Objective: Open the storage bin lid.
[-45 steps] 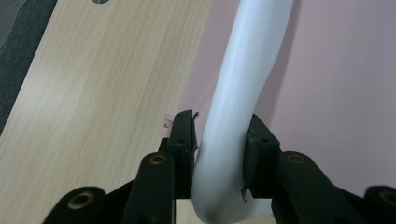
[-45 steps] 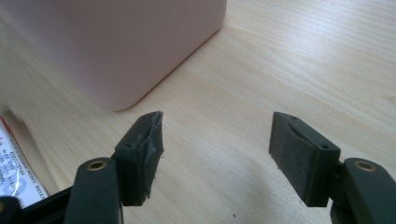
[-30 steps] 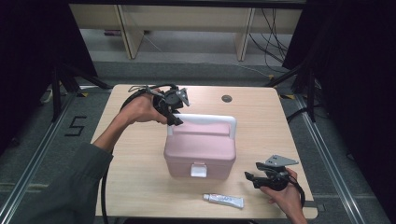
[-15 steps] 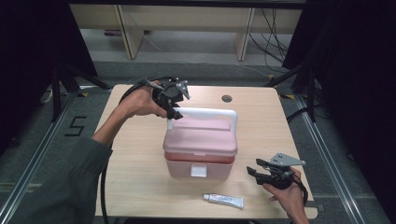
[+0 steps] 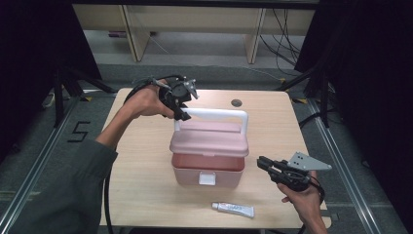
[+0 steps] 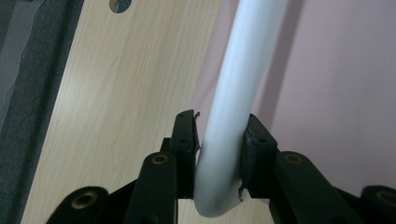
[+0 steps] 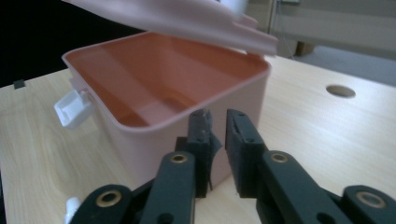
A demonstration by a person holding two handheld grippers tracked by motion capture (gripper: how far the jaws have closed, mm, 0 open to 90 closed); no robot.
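A pale wooden table (image 5: 146, 165) is standing on dark grey flooring, with shelf legs and cables showing behind it at twelve o'clock. Near the middle of the table a pink box (image 5: 208, 168) is sitting with its lid (image 5: 210, 140) tilting up at the front, so that the reddish inside is showing under it. A white handle (image 5: 214, 115) is arching over the lid, and a white latch (image 5: 207, 178) is hanging on the front wall at six o'clock.

The left gripper (image 5: 179, 108) is reaching in from ten o'clock and pinching the handle at its left bend; in the left gripper view both black jaws are pressing flat against the white tube (image 6: 229, 107), one on each side. The right gripper (image 5: 263, 163) is resting low at four o'clock of the box, just beside its right front corner, pointing at it. In the right gripper view its jaws are standing nearly together with a narrow slit between them, gripping nothing, and the open box (image 7: 163, 93) is rising right ahead of them; whether they are touching its wall I cannot tell.

A small white tube (image 5: 234, 209) is lying on the table at six o'clock, near the front edge, its print too small to read. A round hole (image 5: 236, 103) is sitting in the tabletop at one o'clock. On the floor at nine o'clock the figure 5 (image 5: 79, 131) is marked in white.
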